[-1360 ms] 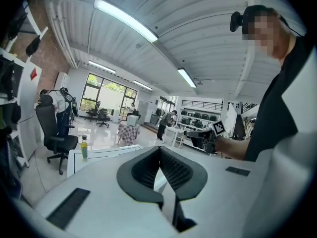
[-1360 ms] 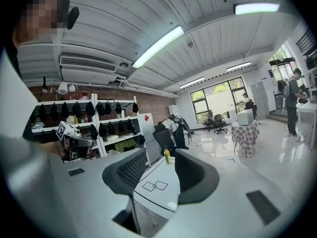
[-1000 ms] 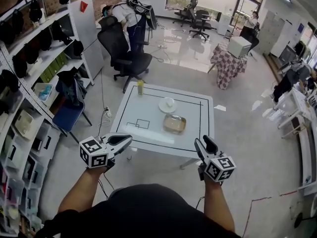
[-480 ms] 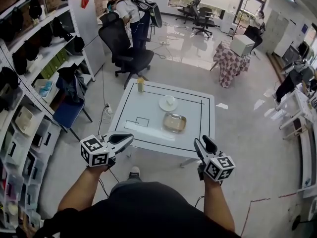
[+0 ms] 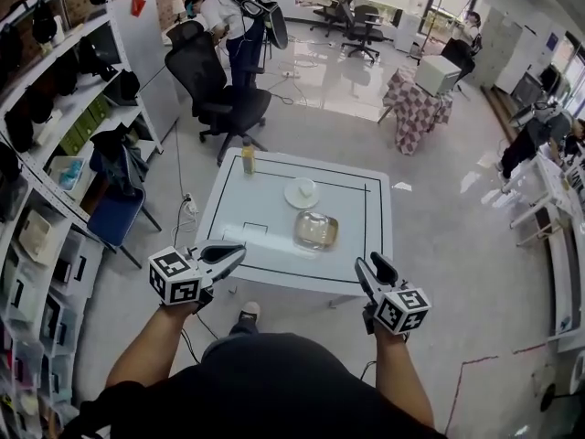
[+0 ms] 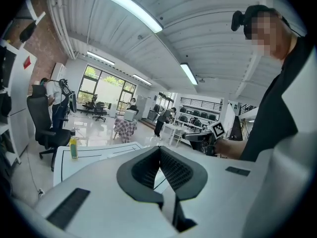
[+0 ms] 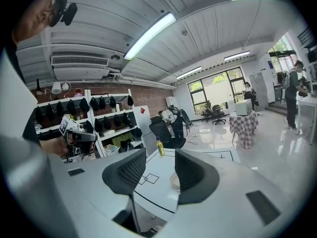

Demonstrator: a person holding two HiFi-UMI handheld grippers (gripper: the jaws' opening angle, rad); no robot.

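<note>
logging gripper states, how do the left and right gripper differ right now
The left gripper has its jaws together; the right gripper has its jaws apart. In the head view the left gripper lies nearly sideways, pointing right, while the right gripper points forward toward the white table. Both are empty and held in the air, touching nothing.

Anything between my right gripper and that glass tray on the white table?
Nothing visible. The right gripper, jaws apart and empty, hangs short of the near edge of the table; only bare tabletop lies before the glass tray. The plate lies beyond the tray, the bottle at the far left corner, both off that line.
</note>
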